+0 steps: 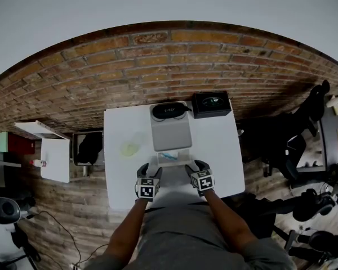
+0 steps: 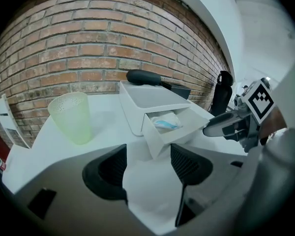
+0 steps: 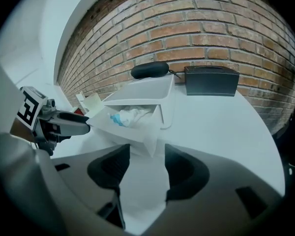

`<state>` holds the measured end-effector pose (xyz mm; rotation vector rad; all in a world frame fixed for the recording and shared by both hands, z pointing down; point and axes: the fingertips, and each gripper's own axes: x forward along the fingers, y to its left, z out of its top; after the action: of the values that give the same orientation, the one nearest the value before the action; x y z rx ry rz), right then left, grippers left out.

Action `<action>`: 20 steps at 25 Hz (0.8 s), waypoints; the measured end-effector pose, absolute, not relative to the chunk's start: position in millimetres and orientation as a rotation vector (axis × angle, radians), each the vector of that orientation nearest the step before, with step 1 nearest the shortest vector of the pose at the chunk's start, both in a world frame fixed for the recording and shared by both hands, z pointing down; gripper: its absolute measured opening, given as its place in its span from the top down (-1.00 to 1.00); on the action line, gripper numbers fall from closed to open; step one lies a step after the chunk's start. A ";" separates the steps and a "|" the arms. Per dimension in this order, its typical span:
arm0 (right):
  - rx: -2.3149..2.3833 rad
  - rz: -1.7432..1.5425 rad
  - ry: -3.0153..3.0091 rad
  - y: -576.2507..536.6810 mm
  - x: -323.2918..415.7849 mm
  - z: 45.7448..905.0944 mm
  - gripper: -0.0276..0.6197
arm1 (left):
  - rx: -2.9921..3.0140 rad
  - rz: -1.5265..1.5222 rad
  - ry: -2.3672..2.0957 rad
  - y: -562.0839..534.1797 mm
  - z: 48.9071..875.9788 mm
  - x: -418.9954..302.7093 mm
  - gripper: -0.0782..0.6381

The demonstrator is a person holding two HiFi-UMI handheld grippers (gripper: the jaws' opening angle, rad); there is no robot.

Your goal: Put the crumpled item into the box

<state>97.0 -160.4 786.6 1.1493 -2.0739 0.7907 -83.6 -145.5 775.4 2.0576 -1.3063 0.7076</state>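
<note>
Already the crumpled item, white with a blue streak, lies inside the open drawer at the near end of the white box, which sits mid-table. Both grippers hover low over the table at the person's side of the drawer, one at each front corner. The left gripper has its jaws apart with only bare tabletop between them, the drawer's corner just ahead. The right gripper is likewise spread and grips nothing; the drawer's other corner pokes towards the gap between its tips, though contact cannot be made out. A pale green cup stands upright left of the box, apart from it. A dark case rests at the box's far end, with a black box just to its right.
</note>
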 end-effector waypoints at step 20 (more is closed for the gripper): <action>1.144 0.842 -2.079 -182.1 98.6 789.0 0.18 | 2.036 0.707 -1.309 -165.6 777.8 -80.5 0.03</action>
<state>98.6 -182.1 789.0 1.1444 -2.0793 0.8420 -80.5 -165.6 777.8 2.0358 -1.3086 0.7074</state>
